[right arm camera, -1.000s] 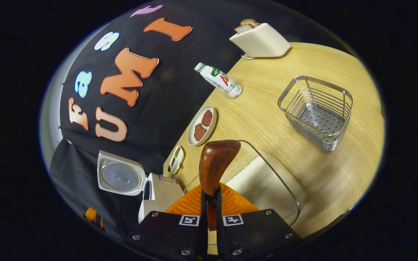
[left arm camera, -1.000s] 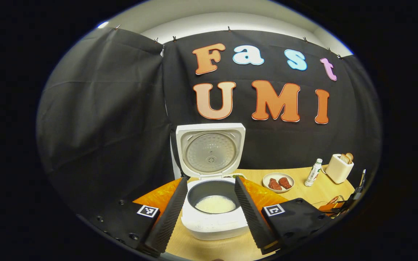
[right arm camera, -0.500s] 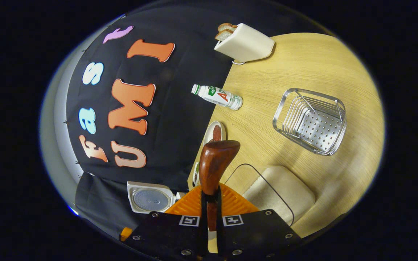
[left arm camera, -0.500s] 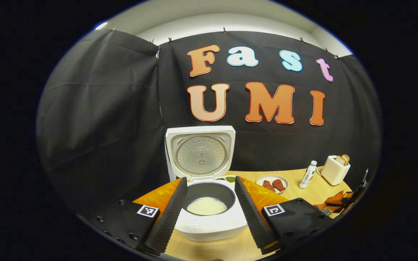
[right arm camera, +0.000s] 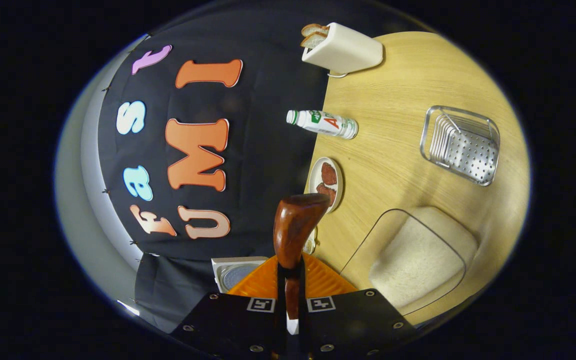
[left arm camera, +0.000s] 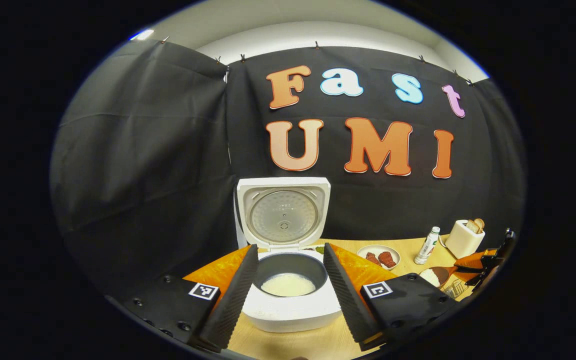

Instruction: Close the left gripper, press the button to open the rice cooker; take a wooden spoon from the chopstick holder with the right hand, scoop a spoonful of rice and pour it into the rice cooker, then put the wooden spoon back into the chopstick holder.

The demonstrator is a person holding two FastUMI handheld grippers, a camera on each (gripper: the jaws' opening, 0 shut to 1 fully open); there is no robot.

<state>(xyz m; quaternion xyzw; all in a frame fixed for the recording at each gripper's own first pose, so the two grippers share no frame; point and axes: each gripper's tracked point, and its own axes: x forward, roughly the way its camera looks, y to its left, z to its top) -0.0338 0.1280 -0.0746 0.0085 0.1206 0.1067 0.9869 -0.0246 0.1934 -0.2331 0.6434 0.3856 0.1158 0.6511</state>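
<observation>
The white rice cooker (left arm camera: 288, 312) stands open, its lid (left arm camera: 283, 215) upright and white rice in the pot (left arm camera: 288, 285). My left gripper (left arm camera: 288, 300) is open, one finger on each side of the cooker's front, apart from it. My right gripper (right arm camera: 290, 272) is shut on the wooden spoon (right arm camera: 295, 227), whose handle end points forward. In the left gripper view the spoon bowl (left arm camera: 435, 276) holds white rice, held by the right gripper (left arm camera: 485, 260) at the far right. The metal chopstick holder (right arm camera: 460, 145) has nothing in it. The glass rice container (right arm camera: 418, 252) sits under the right gripper.
On the wooden table (right arm camera: 393, 85) stand a white toaster (right arm camera: 343, 49) with bread, a small bottle (right arm camera: 323, 123) and a plate (right arm camera: 325, 182) with red pieces. A small dish (left arm camera: 318, 247) sits behind the cooker. The black cloth wall runs along the table's far edge.
The right gripper has rolled and lifted away from the rice container with the spoon; the spoon bowl, loaded with rice, now shows at the right of the left gripper view. The left gripper stays open.
</observation>
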